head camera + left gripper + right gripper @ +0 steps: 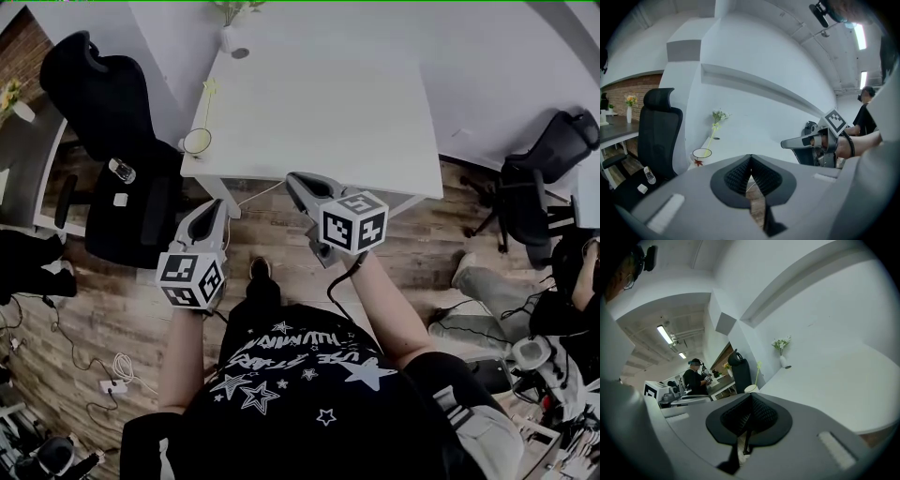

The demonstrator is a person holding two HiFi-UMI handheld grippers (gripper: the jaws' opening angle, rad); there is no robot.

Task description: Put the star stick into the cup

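I see both of my tools held out in front of the person's body, over the wood floor (267, 234), just short of the white surface (375, 112). The left tool (214, 208) is clenched: in its own view the two black pads (738, 176) press flat on each other and nothing is between them. The right tool (295, 180) is clenched too, its pads (761, 414) shut tight with nothing inside, and its tip is right by the near edge of the surface. Neither tool touches the cup or the stick. The cup (197, 142) sits on the near left corner of the surface, closer to the left tool than to the right one. The star stick (205, 111) is in the cup already. Its thin yellow-green rod stands up out of the cup and leans a little, with the star at the top. In the left tool's view I can see a small red mark on the side of the cup. A white vase (228, 37) with little flowers stands at the far edge of the surface, well apart from the cup. A black chair (103, 103) stands beside the surface on the left, near the cup's corner, and a small bottle (122, 171) lies on its seat.
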